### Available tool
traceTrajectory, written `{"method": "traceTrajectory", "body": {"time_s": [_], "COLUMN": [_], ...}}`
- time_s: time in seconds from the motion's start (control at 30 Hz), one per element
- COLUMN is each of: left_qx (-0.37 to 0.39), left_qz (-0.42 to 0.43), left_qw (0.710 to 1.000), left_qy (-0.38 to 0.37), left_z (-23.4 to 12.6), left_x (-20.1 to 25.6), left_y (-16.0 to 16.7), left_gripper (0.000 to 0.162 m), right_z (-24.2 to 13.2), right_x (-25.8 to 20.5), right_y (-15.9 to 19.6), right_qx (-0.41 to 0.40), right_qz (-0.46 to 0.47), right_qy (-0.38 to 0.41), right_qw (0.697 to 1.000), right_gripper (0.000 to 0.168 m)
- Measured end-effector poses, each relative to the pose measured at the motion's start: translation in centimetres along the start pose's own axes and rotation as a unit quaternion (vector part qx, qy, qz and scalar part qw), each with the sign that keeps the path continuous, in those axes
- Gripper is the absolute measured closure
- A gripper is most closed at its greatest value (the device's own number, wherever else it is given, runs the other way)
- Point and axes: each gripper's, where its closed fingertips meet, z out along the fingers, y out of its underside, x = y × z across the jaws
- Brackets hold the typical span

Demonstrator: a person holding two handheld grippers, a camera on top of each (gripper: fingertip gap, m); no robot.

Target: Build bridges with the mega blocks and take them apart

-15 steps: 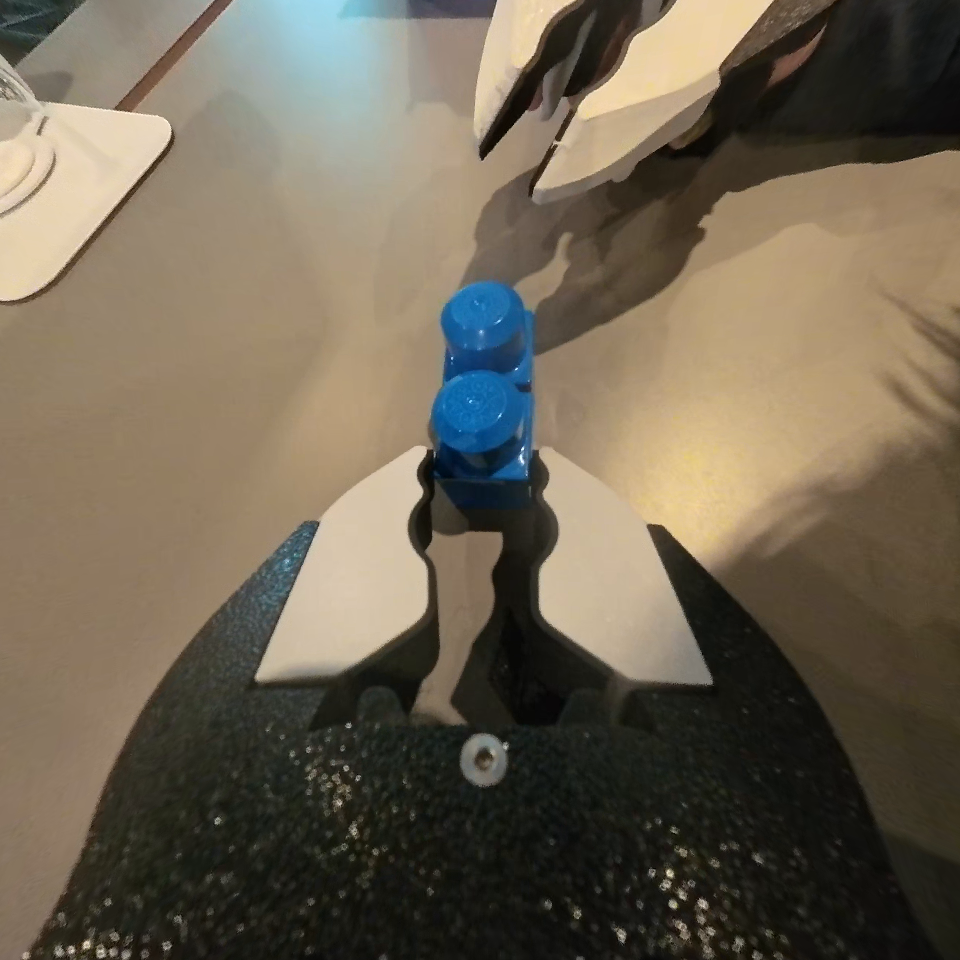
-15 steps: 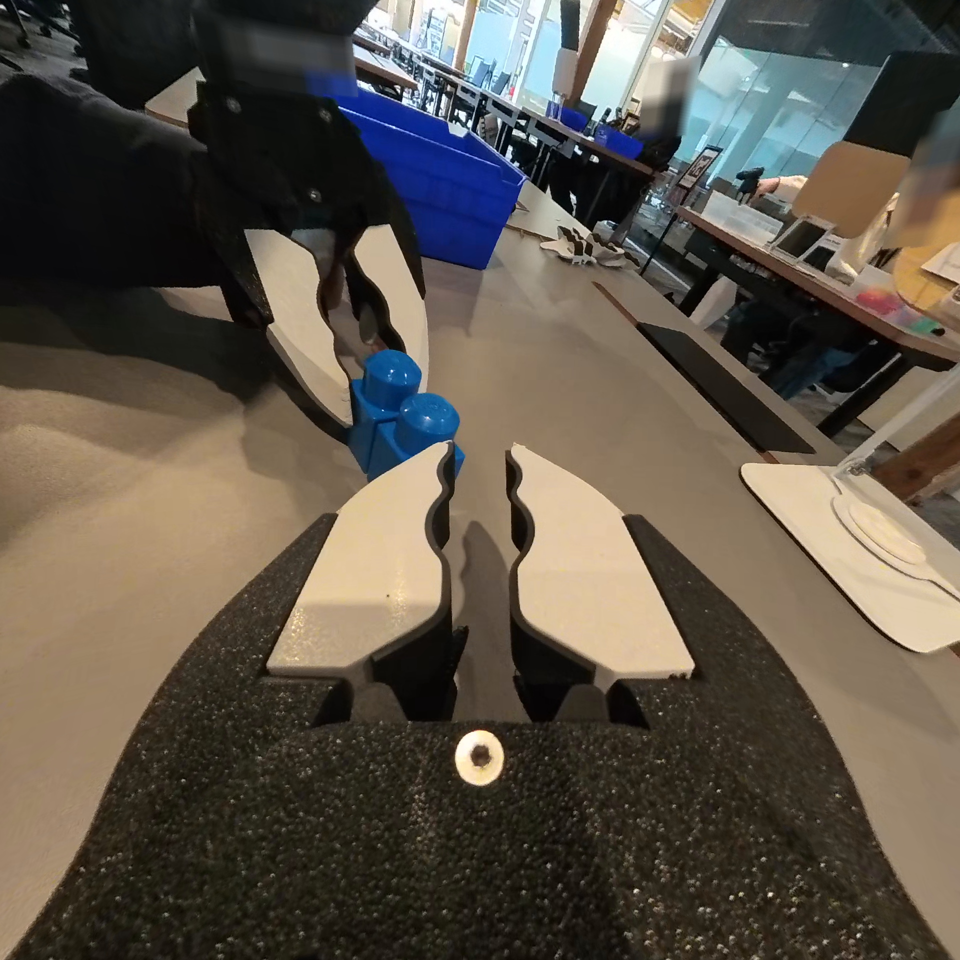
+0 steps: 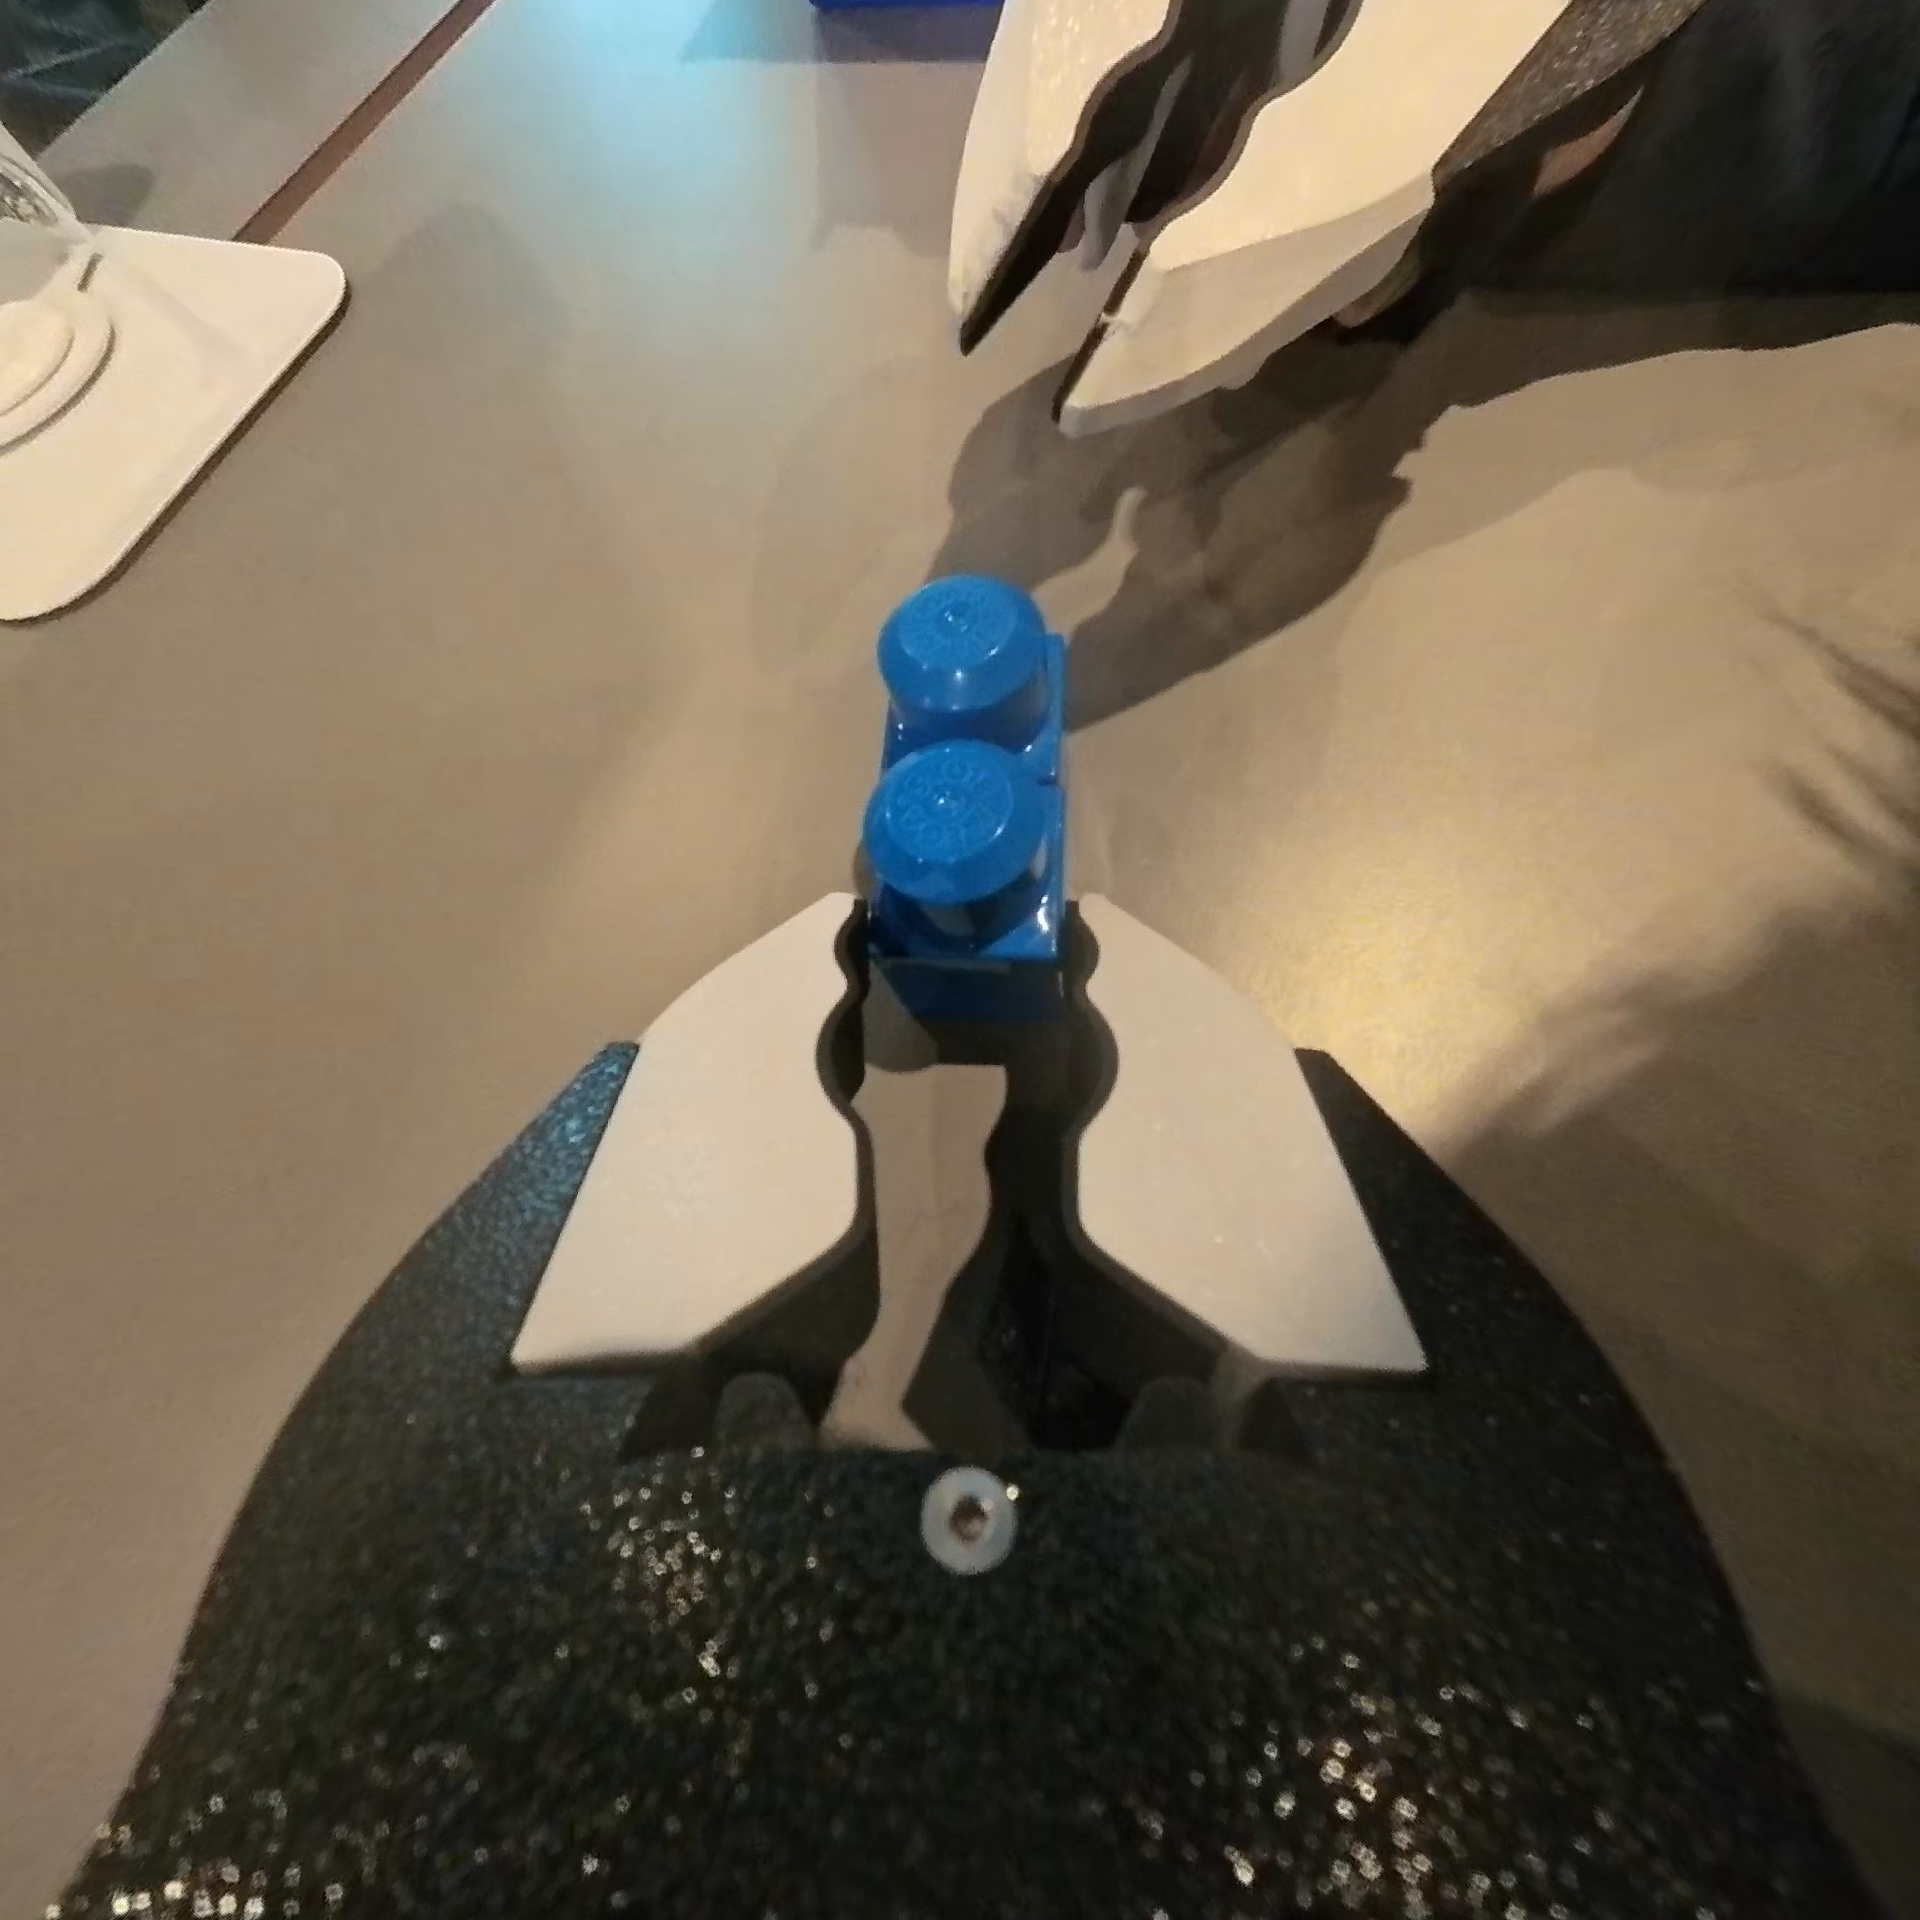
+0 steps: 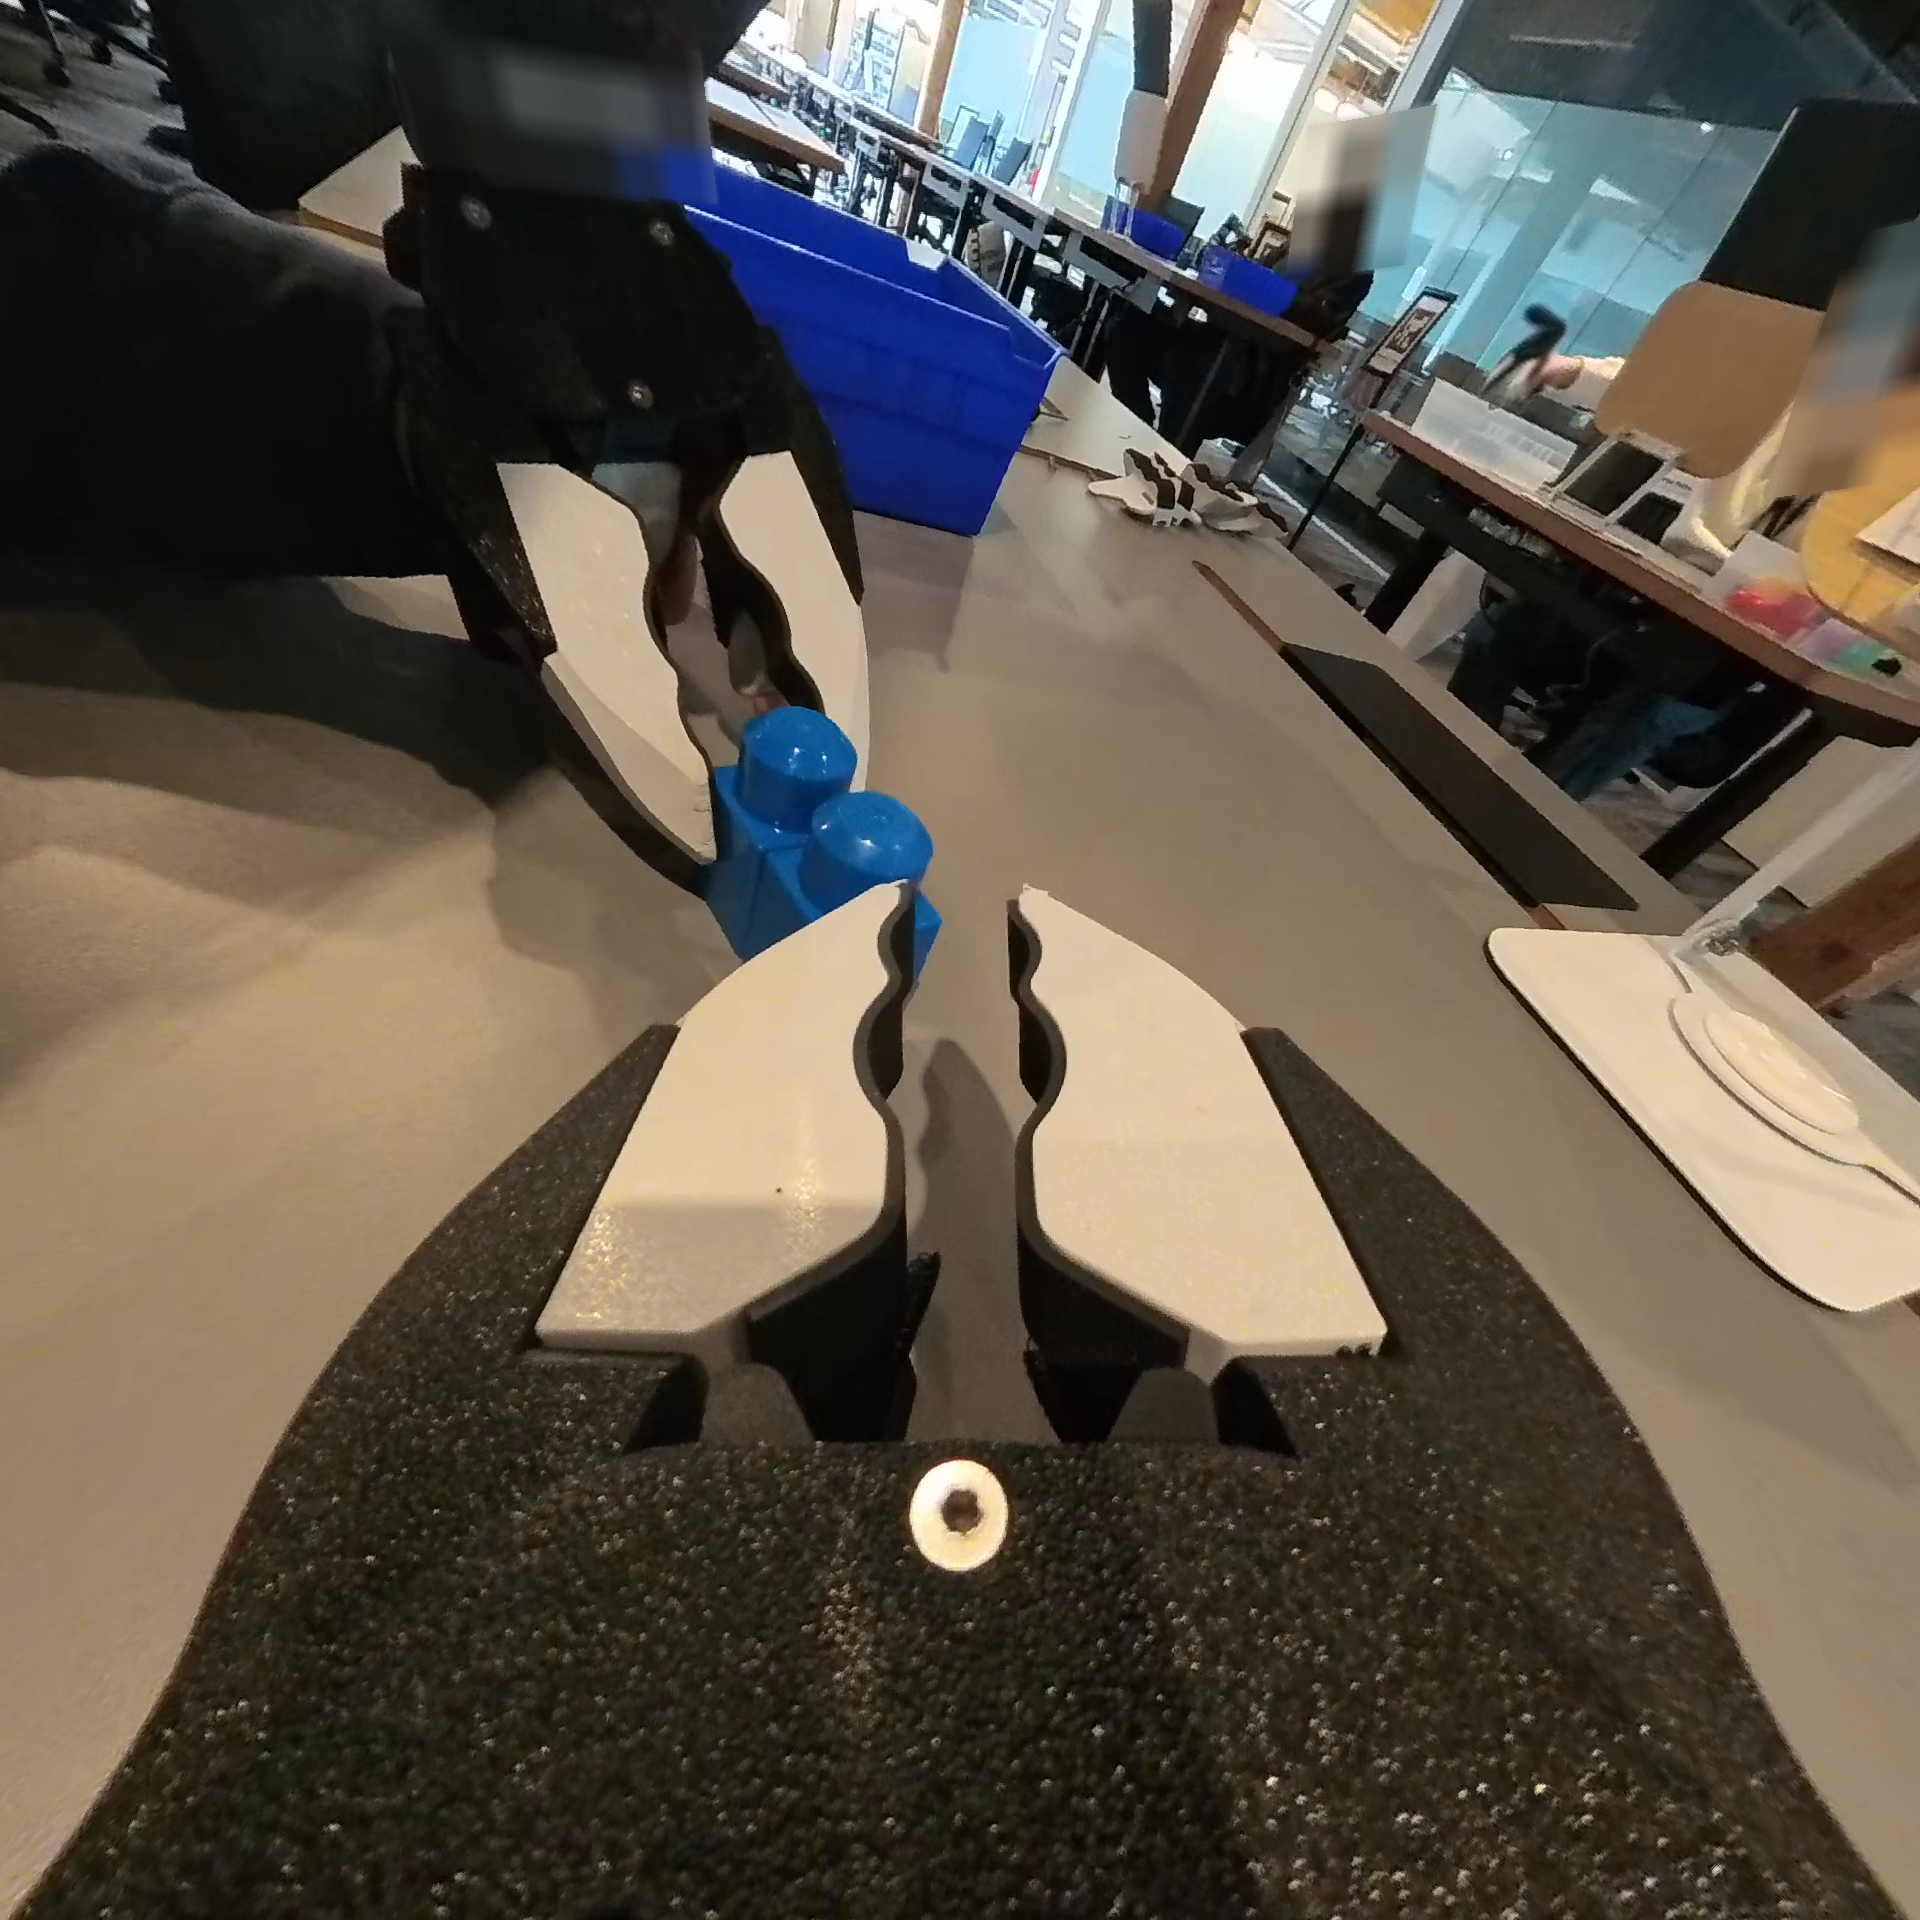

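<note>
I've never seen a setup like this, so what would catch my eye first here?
Likely the bright blue toy block with two round knobs, standing on the grey table and pinched at its near end by the left claw. Across from it the right claw hangs empty, slightly parted. Farther back sits a big blue bin.

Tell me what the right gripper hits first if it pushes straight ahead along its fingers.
Probably bare grey table. The right gripper is open and empty; the blue block, held by the left gripper, sits just left of its line, though depth is unclear.
</note>
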Motion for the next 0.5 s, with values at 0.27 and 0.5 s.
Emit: {"method": "traceTrajectory", "body": {"time_s": [0.27,0.5], "left_qx": [-0.022,0.000], "left_qz": [-0.019,-0.073], "left_qw": [0.999,0.996], "left_qy": [-0.026,-0.055], "left_z": [-0.4,-2.4], "left_x": [-0.2,1.0], "left_y": [0.9,1.0], "left_gripper": [0.107,0.115], "right_z": [-0.2,-0.1], "right_x": [0.2,0.9], "right_y": [-0.1,1.5], "right_qx": [0.006,-0.047], "right_qz": [0.009,0.012], "right_qy": [0.003,0.011], "right_qw": [1.000,0.999], "right_gripper": [0.152,0.167]}}
